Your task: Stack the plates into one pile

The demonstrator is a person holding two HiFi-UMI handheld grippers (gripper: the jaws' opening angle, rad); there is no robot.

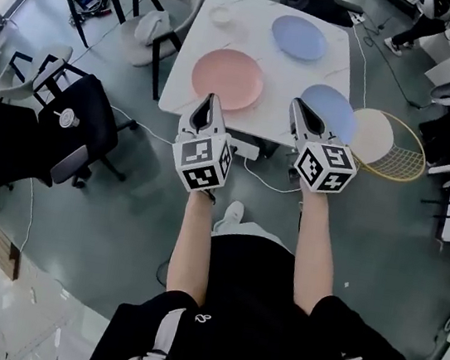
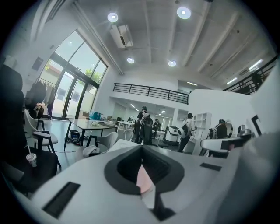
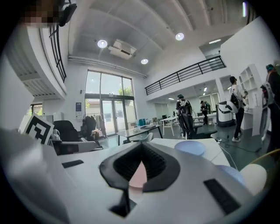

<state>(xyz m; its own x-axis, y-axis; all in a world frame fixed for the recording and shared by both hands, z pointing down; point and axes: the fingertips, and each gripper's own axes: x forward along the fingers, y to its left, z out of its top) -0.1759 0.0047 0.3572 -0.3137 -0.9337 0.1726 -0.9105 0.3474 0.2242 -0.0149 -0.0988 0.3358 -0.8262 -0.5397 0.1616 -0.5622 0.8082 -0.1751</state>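
**Plates lie spread apart; both tools are clenched on nothing at the table's near edge.**
You hold the left gripper (image 1: 212, 99) and right gripper (image 1: 296, 104) side by side, jaws pressed together and empty, pointing roughly level at the table (image 1: 198, 35), likely to line up a first pick. The pink plate (image 1: 227, 79) lies just beyond the left tips. One blue plate (image 1: 329, 108) sits at the near right corner, handy for a rim grasp, and another blue plate (image 1: 299, 38) lies far. A cream plate (image 1: 371, 136) seems to rest on the wire basket (image 1: 406, 156) off the right edge, though that is hard to tell. Bare tabletop between the plates leaves room; mind the small bowl (image 1: 221, 15) far left and the chair (image 1: 159, 29) beside it.
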